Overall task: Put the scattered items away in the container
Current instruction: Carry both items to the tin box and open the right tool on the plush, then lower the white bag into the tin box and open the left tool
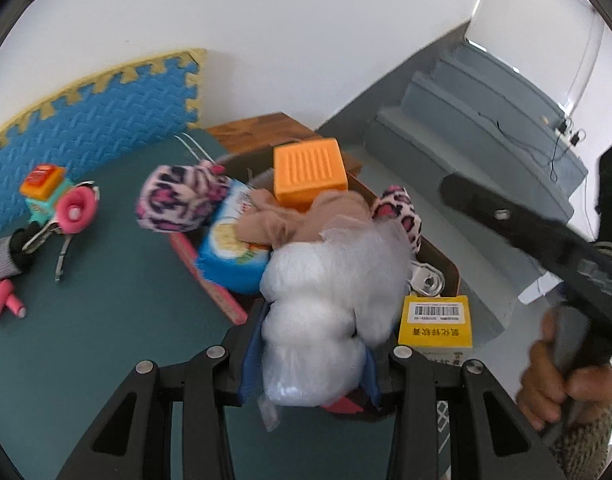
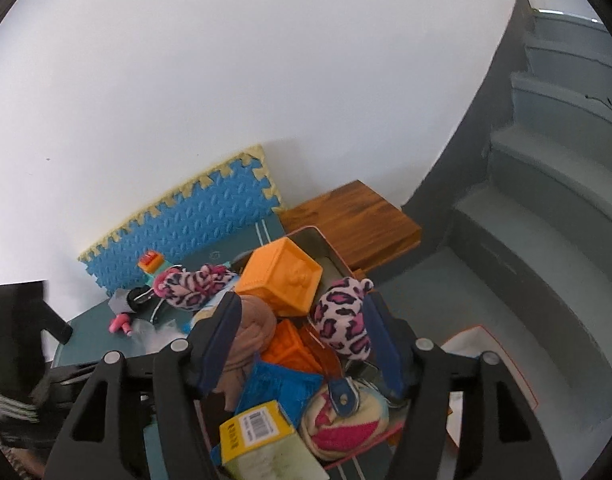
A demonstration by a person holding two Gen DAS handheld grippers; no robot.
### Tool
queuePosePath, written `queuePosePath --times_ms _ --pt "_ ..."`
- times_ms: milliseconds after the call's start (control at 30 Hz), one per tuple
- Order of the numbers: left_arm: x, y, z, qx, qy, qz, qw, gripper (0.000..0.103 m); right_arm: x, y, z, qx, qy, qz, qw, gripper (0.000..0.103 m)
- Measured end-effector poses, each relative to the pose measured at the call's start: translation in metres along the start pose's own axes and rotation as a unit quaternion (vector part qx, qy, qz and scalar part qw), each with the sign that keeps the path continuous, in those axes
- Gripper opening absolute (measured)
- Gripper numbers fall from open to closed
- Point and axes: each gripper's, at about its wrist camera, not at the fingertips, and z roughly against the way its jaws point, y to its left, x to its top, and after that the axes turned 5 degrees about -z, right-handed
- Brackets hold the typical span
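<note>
Gripping a crinkly white bag of cotton balls (image 1: 326,304), my left gripper (image 1: 310,364) has its blue-padded fingers (image 1: 250,364) pressed against the bag's sides, and the bag hangs over the near end of the brown rectangular container (image 1: 446,268). Just right of it I see a yellow cardboard box with a barcode (image 1: 436,322). My right gripper (image 2: 302,340) is spread wide over the same container with nothing between its fingers (image 2: 220,336); directly below it lie a blue foil packet (image 2: 280,388), a round pink and cream cloth item (image 2: 346,426) and a beige rolled stocking (image 2: 250,332). Farther in, an orange ribbed plastic cube (image 1: 310,170) sits on top of the pile, flanked by two pink leopard-print fleece pieces (image 1: 178,200), and a blue snack packet (image 1: 230,248) leans at the container's left edge. Off to the left on the dark green mat (image 1: 106,320) I see a pink two-pronged toy (image 1: 4,300) and a teal and pink toy vehicle (image 1: 58,200), well apart from the container. Behind stands a blue and yellow foam puzzle tile (image 1: 94,120) against the white wall.
</note>
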Motion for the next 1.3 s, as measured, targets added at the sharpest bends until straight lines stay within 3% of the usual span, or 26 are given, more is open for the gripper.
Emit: queuePosePath --times_ms 67,100,167,733,1000,1100,1200,1300 --pt "0.0 0.0 -0.008 -0.004 0.009 0.003 0.9999 0.045 -0.001 0.0 0.005 0.001 -0.004 0.002 1.0 0.067" --pt "0.0 0.001 -0.01 -0.007 0.013 0.005 0.9999 0.054 -0.002 0.0 0.006 0.002 -0.004 0.001 1.0 0.067" --pt "0.0 0.002 -0.011 -0.023 0.009 0.007 0.9997 0.062 -0.003 -0.002 0.008 0.003 -0.005 -0.002 1.0 0.067" --pt "-0.001 -0.005 0.012 -0.07 -0.023 -0.02 0.9971 0.062 -0.023 0.014 0.033 0.052 0.005 0.032 0.998 0.067" --pt "0.004 -0.017 0.019 -0.103 -0.037 -0.035 0.9933 0.063 -0.019 0.012 0.049 0.052 -0.028 0.011 0.998 0.067" --pt "0.001 -0.015 0.006 -0.093 -0.026 -0.039 0.9946 0.063 -0.021 0.014 0.049 0.049 -0.023 0.016 0.998 0.067" --pt "-0.004 -0.003 -0.002 -0.058 -0.018 -0.018 0.998 0.063 -0.023 0.012 0.048 0.047 -0.02 0.013 0.999 0.067" --pt "-0.006 0.006 0.002 -0.053 -0.026 0.002 0.9982 0.063 -0.025 0.011 0.047 0.046 -0.017 0.012 0.999 0.067"
